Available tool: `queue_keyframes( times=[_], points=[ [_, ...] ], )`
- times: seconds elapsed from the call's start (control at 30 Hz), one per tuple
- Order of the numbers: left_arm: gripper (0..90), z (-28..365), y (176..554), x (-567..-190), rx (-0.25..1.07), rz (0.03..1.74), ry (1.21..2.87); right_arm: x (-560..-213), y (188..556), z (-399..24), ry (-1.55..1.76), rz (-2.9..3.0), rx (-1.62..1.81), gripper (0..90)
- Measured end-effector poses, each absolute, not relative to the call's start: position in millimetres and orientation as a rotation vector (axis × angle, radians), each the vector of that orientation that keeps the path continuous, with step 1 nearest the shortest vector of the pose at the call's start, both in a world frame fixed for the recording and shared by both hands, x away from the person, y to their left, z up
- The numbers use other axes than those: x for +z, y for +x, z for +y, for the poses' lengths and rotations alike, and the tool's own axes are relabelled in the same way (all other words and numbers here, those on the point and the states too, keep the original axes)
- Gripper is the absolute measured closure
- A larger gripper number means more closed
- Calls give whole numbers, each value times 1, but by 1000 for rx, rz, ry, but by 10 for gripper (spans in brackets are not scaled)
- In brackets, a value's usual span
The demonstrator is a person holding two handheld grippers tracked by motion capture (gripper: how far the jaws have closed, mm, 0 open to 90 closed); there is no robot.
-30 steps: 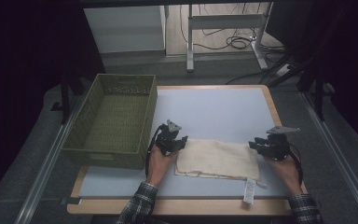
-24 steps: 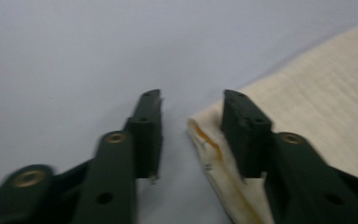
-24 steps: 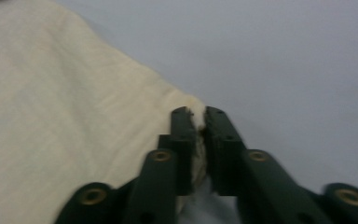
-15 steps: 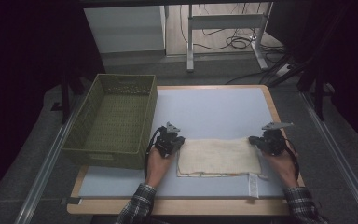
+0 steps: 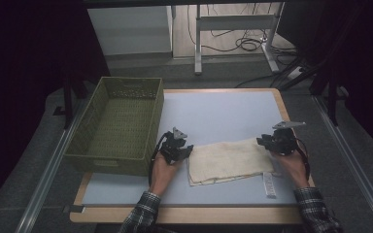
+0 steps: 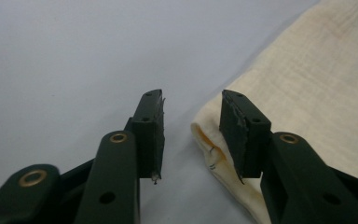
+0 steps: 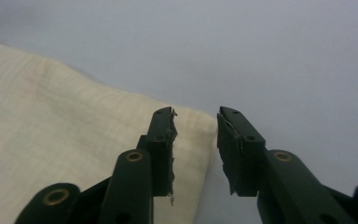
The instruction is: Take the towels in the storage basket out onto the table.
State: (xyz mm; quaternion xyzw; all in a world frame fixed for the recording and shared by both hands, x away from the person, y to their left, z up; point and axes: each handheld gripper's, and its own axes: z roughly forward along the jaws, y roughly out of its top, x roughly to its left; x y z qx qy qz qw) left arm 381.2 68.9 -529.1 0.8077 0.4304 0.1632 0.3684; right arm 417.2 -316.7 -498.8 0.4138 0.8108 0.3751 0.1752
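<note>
The folded cloth (image 5: pixel 230 161) lay lengthwise between both claws; the left claw (image 5: pixel 184 151) and right claw (image 5: pixel 266 141) had just opened, gripping nothing.

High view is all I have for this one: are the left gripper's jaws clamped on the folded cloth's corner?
Observer: No. In the left gripper view the left gripper stands open, having just opened, with the cream cloth corner lying loose on the mat between the jaws.
Operator: And the right side?
Observer: The right gripper is open too, having just opened; its pads straddle the cloth's corner edge without pressing it.
Operator: Anything odd about the cloth's left corner?
Observer: Close up, its folded layers gape slightly, and a few dark stitches show at the edge.
</note>
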Motion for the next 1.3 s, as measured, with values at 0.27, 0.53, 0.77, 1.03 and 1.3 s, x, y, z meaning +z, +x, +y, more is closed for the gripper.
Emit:
queue_keyframes(
  times=[0.27,0.53,0.77,1.03,1.3],
  points=[
    [470,68,388,-540,446,1099,2080,-504,395,-317,1169,2358,1070,551],
    [391,74,392,-543,408,1107,2060,-503,373,-306,1138,2401,1104,488],
    [391,74,392,-543,404,1109,2055,-500,354,-281,1064,2462,1136,459],
    [391,74,392,-544,402,1109,2054,-502,340,-240,942,2565,1172,463],
    [391,74,392,-544,401,1108,2055,-513,327,-186,808,2678,1207,506]
  ],
)
